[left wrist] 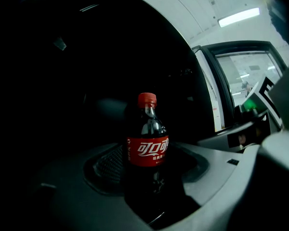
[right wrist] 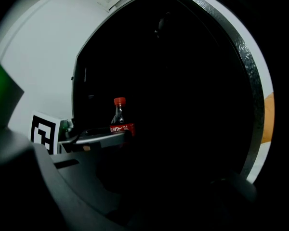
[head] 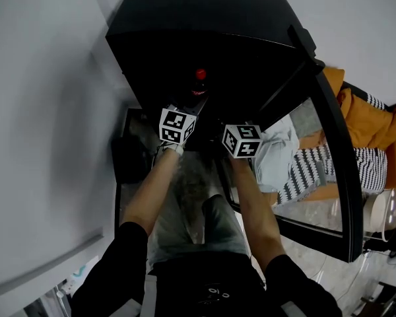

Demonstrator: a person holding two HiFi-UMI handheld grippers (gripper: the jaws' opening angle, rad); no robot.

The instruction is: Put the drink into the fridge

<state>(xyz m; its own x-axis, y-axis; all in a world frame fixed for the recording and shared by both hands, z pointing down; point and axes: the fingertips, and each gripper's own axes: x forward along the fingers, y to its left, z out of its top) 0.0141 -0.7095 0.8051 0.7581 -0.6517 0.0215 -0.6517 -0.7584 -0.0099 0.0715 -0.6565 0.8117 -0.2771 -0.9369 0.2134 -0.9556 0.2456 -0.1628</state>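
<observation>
A small cola bottle [left wrist: 148,143] with a red cap and red label stands upright between the grey jaws of my left gripper [left wrist: 149,182], which looks shut on its lower body. The head view shows only its red cap [head: 200,74], inside the dark open fridge [head: 204,18], just beyond the left gripper [head: 185,114]. From the right gripper view the bottle [right wrist: 120,119] appears to the left, at the tips of the other gripper. My right gripper [right wrist: 149,182] is open with nothing between its jaws, held beside the left one at the fridge mouth [head: 234,134].
The fridge's glass door [head: 340,177] is swung open to the right. Behind the glass lie an orange cushion [head: 369,121] and striped cloth [head: 317,170]. A white wall [head: 46,111] runs along the left. The fridge interior is too dark for shelves to show.
</observation>
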